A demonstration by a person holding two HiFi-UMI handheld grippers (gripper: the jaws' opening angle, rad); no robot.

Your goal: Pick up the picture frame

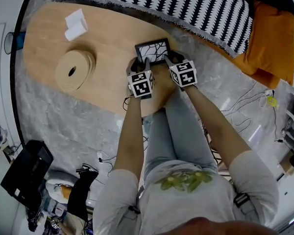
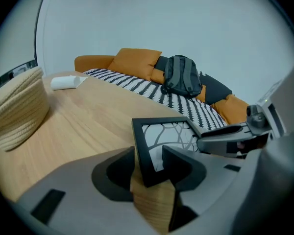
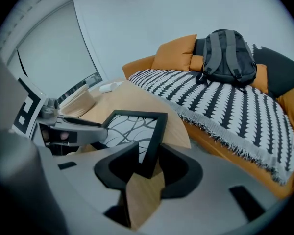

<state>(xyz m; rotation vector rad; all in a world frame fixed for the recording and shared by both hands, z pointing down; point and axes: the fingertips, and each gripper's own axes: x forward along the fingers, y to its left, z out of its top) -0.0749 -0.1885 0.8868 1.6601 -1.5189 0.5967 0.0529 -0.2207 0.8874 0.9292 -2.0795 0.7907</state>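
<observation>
Holding item one, the picture frame [image 1: 153,51]: black border, white sheet with dark branching lines. It is at the end of the table nearest me, on the side towards the sofa, with its printed face up. Whether its underside is clear of the wood I cannot tell.

Item two, my left gripper [image 1: 141,62]: the jaws are closed on the frame's near left corner. In the left gripper view [image 2: 149,163] the corner of the frame [image 2: 166,133] stands pinched between the two dark pads.

Item three, my right gripper [image 1: 170,58]: the jaws are clamped on the frame's right side bar near the corner. In the right gripper view [image 3: 147,163] one pad lies on the inner side of the bar and the other on its outer edge [image 3: 130,129].

Item four, the table [image 1: 103,38]: oval, light wood.

Item five, a woven basket [image 1: 74,70]: pale, round, well apart from the frame on my left [image 2: 17,106].

Item six, a white folded cloth [image 1: 75,24]: at the far end of the table, beyond the basket.

Item seven, the sofa [image 1: 269,38]: orange, draped with a black-and-white throw [image 1: 161,1].

Item eight, a grey backpack [image 3: 228,55]: upright against the sofa cushions [image 2: 181,76].
</observation>
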